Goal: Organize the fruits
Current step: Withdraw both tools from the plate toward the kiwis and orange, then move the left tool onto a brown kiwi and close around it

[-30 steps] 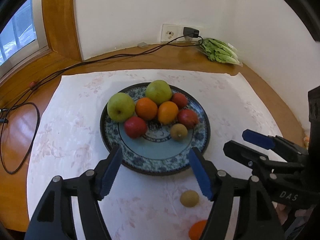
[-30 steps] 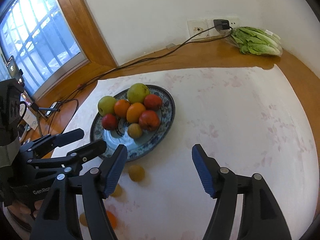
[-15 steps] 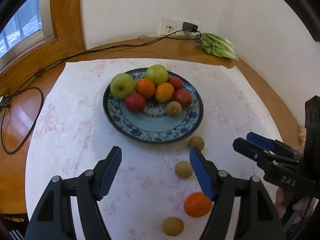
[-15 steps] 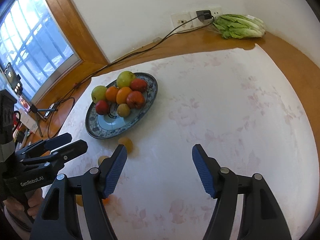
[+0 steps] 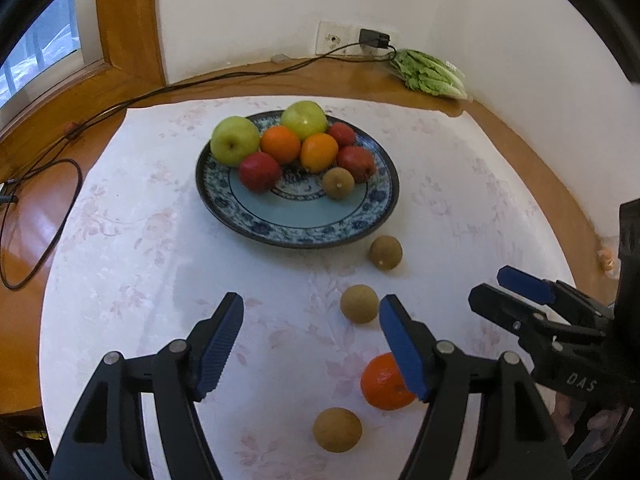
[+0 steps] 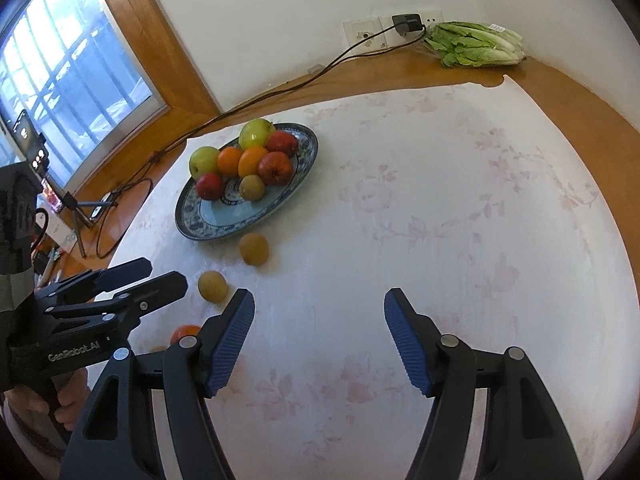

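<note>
A blue patterned plate (image 5: 372, 216) (image 6: 192, 228) holds two green apples, two oranges, three red fruits and a brown kiwi. On the cloth near it lie three loose brown kiwis (image 5: 385, 253) (image 5: 359, 303) (image 5: 337, 429) and an orange (image 5: 384, 384). Two of the kiwis (image 6: 253, 249) (image 6: 213, 286) and the orange (image 6: 185, 332) show in the right wrist view. My left gripper (image 5: 310, 340) is open and empty, above the cloth short of the loose fruit. My right gripper (image 6: 319, 338) is open and empty over bare cloth.
A white floral cloth (image 6: 440, 208) covers the round wooden table. A lettuce bag (image 6: 476, 44) lies at the back by the wall socket (image 5: 332, 38). A black cable (image 5: 48, 184) runs along the table's left side. A window is at the left.
Both grippers have pulled back from the plate toward the near side. The loose kiwis and the orange have come into the left wrist view. Both stay open.
</note>
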Tool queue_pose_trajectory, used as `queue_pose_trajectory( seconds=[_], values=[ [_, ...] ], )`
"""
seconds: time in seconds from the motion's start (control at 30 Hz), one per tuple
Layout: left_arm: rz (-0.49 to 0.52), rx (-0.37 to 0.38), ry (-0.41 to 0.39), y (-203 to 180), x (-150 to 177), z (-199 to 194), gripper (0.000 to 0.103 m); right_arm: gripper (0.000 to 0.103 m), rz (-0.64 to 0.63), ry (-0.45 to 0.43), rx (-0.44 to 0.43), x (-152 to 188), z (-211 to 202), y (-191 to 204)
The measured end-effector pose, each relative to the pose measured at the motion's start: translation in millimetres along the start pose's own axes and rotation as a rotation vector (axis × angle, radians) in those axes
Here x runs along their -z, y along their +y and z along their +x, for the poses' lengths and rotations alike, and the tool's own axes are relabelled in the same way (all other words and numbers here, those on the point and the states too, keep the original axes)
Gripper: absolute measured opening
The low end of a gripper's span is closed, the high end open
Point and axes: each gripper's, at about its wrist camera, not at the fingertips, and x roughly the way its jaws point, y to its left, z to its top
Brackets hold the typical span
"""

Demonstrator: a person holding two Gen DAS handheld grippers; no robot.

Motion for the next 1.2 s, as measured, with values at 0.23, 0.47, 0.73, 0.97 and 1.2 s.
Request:
queue_pose_trajectory(
  seconds=[0.23,0.47,0.73,0.97,1.2],
  values=[
    [0.013,0.003,0.025,-9,0,12,0.074,0.069,0.005,0.011,-0.001,7,1,-6],
    [0.017,-0.001,0.036,-16,-2,19,0.073,0.069,-0.002,0.016,0.001,9,4,-8],
    [0.047,0.0,0.042,-26,-2,26,0.06,0.069,-0.011,0.015,-0.002,10,5,-8],
    [0.066,0.007,0.043,-29,-1,30,0.028,0.076,0.006,0.005,-0.041,11,5,-12],
    [0.04,0.019,0.024,-18,-2,23,0.027,0.08,0.013,-0.005,-0.042,12,6,-9]
  ],
)
